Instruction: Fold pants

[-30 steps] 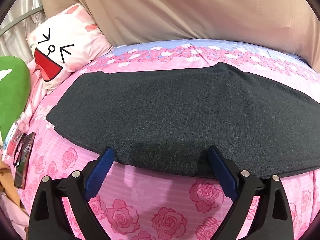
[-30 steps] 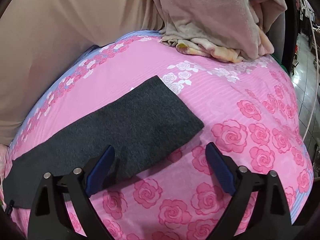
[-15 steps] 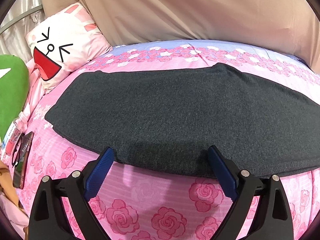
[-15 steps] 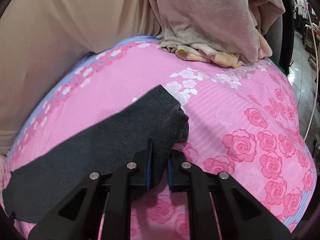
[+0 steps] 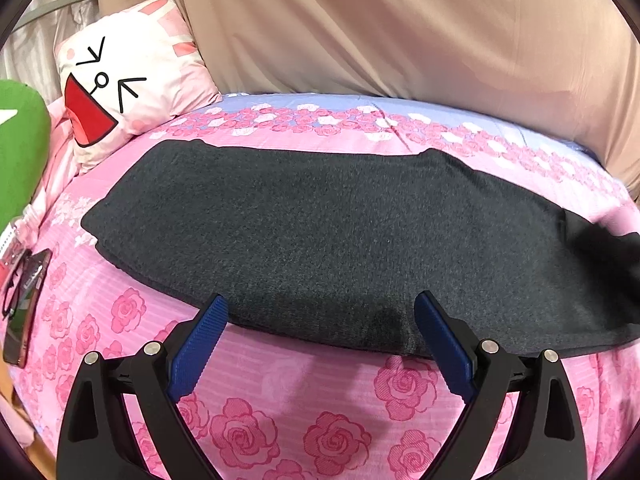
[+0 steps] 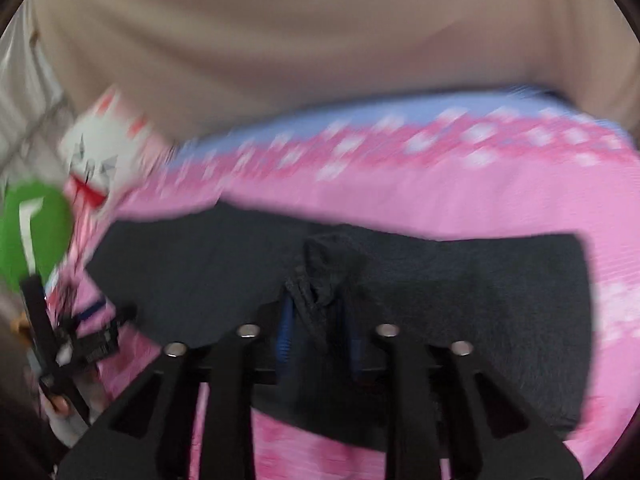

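A: Where are the pants point(image 5: 340, 248)?

B: They lie flat across the middle of the bed point(image 5: 280, 392), a long dark grey strip on the pink rose sheet, one end near the cartoon-face pillow point(image 5: 132, 80) at the bed's far left corner. In the left wrist view the other end lifts off the sheet at the right edge of the picture.

A: And the left gripper point(image 5: 320, 332)?

B: Its blue pads are spread wide with nothing between them, and it hangs just at the near edge of the pants.

A: The right gripper point(image 6: 318, 320)?

B: That view is blurred. A bunched fold of the pants sits between its pads, and the jaws are opening. Whether the pads press the cloth I cannot tell for sure, though the fold stands up between them.

A: Anything else on the bed?

B: A green cushion point(image 5: 20, 152) and a phone point(image 5: 24, 308) at the left edge, and a beige cloth point(image 5: 400, 28) behind the far edge
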